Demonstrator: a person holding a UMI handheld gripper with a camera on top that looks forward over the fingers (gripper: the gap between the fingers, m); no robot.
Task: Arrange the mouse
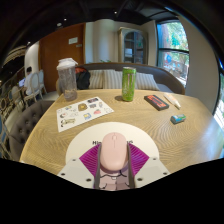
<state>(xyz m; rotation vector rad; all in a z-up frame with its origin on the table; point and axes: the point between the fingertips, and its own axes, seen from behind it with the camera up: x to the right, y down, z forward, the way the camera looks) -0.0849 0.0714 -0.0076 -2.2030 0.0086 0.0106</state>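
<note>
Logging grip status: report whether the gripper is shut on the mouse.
Shut on the mouse: both pads of the gripper press its sides with no gap showing, above the table.

This looks like a lounge or common room in a home or office. A round wooden table (60,135) stands in the middle, with a sofa (120,76) behind it carrying cushions. On the table sit a clear pitcher (67,79), a green tumbler (128,83), a printed sheet (80,112) and a dark book (157,101). A wooden door (63,45) shows on the far wall, and a window (172,45) gives onto greenery outside.
</note>
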